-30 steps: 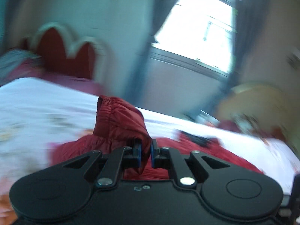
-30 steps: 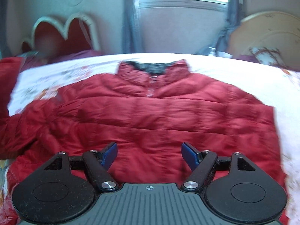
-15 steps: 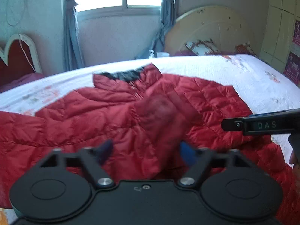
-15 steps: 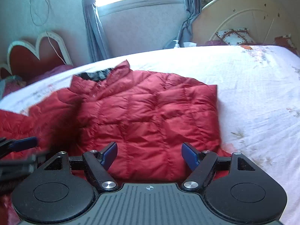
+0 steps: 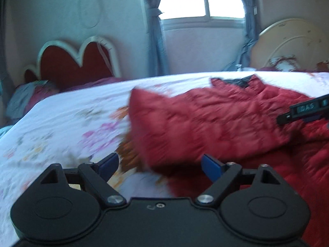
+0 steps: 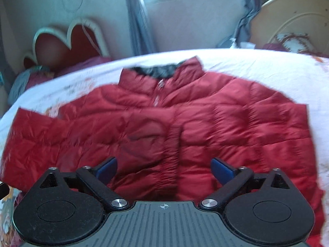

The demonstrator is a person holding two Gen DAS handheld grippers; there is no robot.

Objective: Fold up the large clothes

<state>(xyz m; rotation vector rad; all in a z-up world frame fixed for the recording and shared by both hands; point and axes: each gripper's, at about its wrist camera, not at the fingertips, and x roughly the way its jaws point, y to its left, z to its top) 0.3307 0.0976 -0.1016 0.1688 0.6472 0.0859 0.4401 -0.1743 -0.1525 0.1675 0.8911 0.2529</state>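
Presently, at far left, a heart-shaped red headboard point(image 5: 76, 61) stands against the wall behind the white floral bedsheet point(image 5: 61, 127). My left gripper point(image 5: 159, 165) hangs over the sheet's near edge, jaws spread wide after letting go, nothing between them. Centre to right, the red puffer jacket point(image 6: 185, 123) lies front-up on the sheet, one sleeve point(image 6: 144, 135) folded across its chest. My right gripper point(image 6: 164, 168) hovers above the jacket's hem, jaws having just widened, gripping nothing.
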